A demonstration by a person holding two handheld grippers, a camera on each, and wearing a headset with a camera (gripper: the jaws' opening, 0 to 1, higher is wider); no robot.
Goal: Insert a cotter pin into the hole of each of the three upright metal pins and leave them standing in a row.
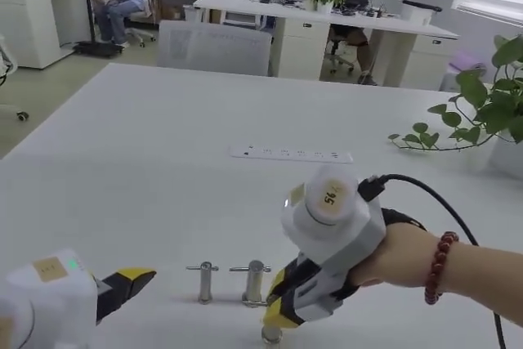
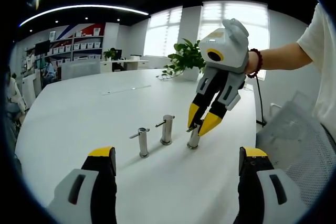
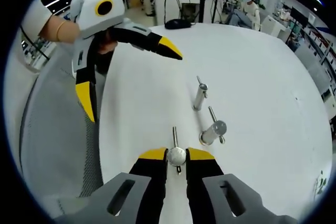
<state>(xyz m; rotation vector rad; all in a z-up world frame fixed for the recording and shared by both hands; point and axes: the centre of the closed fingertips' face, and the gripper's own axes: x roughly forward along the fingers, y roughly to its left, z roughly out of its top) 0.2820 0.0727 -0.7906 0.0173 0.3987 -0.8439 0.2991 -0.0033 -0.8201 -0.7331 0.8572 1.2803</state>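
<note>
progress, as you read it?

two of three look finished. the first pin (image 1: 204, 281) and the middle pin (image 1: 254, 281) stand upright on the table (image 1: 245, 120), each with a cotter pin (image 1: 194, 268) lying crosswise through its head.

and the last one?

the third pin (image 3: 177, 156) stands at the near end of the row, just beside the middle one. the third cotter pin (image 3: 174, 137) runs through its head too, one end poking out beyond it in the right gripper view.

tongs?

the right gripper (image 2: 201, 123) has its jaws drawn in on either side of that head, touching it and seemingly pinching there. i can't tell whether the squeeze also bears on the cotter. the left gripper (image 2: 177, 156) hangs off to the side with jaws spread wide, holding nothing.

so what's left?

by my guess, little: make sure the cotter is seated fully, let go, and draw clear without tipping the pin. the three are in a slightly crooked line, so a nudge may be wanted.
</note>
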